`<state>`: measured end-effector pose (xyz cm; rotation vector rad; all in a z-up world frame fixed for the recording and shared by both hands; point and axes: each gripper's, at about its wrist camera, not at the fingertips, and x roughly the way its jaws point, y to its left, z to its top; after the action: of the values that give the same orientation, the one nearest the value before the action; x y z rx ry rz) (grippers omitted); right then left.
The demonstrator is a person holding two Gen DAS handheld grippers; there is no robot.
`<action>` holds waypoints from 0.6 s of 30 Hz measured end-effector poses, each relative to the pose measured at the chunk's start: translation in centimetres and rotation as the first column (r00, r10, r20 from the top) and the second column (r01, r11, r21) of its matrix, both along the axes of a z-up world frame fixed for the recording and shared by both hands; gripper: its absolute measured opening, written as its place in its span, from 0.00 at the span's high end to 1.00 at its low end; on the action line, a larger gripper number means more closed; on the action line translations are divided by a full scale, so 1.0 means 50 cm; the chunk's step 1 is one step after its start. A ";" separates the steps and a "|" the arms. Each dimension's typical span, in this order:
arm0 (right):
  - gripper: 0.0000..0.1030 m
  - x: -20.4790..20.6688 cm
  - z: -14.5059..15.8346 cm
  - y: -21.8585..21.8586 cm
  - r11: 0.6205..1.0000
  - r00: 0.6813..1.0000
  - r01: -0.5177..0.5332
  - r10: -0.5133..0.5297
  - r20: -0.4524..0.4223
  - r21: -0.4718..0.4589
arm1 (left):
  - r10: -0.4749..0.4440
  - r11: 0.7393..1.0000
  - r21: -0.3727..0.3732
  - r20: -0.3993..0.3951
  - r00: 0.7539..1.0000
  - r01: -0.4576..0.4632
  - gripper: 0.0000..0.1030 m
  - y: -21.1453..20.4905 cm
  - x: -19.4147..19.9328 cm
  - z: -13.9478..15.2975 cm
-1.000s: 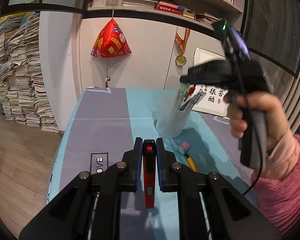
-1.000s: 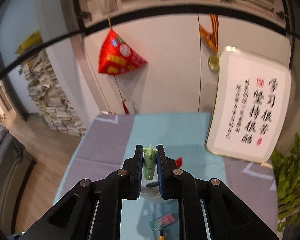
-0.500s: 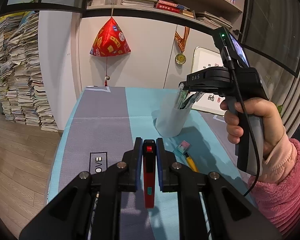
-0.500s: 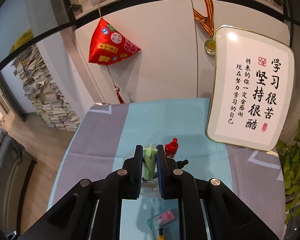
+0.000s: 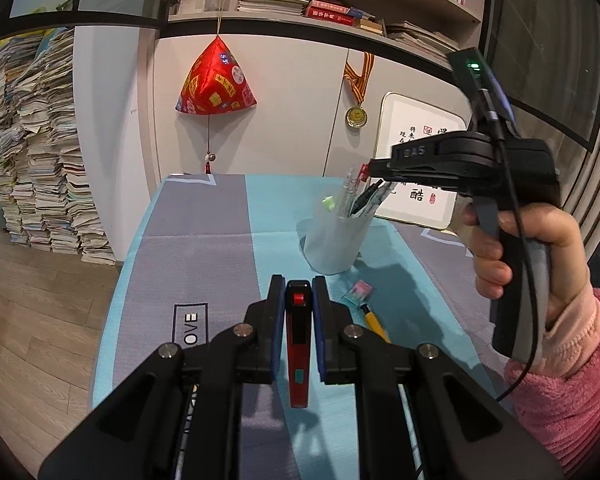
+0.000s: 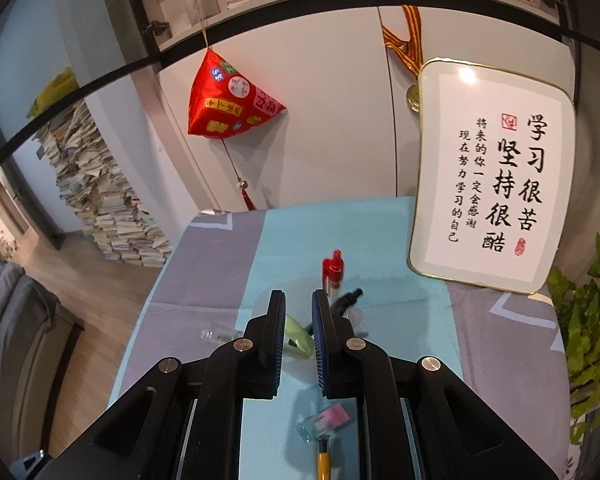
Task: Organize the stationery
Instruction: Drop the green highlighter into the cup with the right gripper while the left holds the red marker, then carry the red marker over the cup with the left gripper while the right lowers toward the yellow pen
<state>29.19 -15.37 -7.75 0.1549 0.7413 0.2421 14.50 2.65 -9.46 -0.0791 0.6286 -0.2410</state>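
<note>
My left gripper is shut on a red utility knife and holds it above the table. A translucent pen cup stands on the teal and grey mat, holding several pens. My right gripper hovers just above the cup's right side. In the right wrist view my right gripper is open, with nothing between the pads. The green-topped pen sits below it in the cup, beside a red-capped pen. A pink eraser and a yellow pen lie on the mat by the cup.
A framed calligraphy board leans on the wall at the back right. A red pouch hangs on the wall. A plant stands at the right. Book stacks stand on the floor at left.
My right gripper has opened and let go of the green-topped pen, which now sits lower in the cup. It has risen slightly above the cup. My left gripper has stayed put.
</note>
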 end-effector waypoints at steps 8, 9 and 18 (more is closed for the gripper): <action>0.86 -0.071 0.006 -0.022 0.999 0.999 -0.008 0.010 0.037 -0.047 | -0.007 1.000 0.007 -0.004 1.000 0.007 0.89 -0.018 0.001 0.005; 0.86 -0.082 0.004 -0.025 0.998 0.999 -0.011 0.013 0.040 -0.058 | -0.008 1.000 0.009 -0.003 1.000 0.008 0.89 -0.021 0.001 0.007; 0.86 -0.142 -0.032 -0.070 0.997 1.000 -0.010 0.012 0.021 -0.073 | -0.017 1.000 0.016 0.022 1.000 0.017 0.89 -0.048 0.012 0.039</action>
<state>22.08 -18.88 -9.37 0.0792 0.7290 0.2266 15.09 0.26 -7.49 -0.0553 0.6093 -0.2531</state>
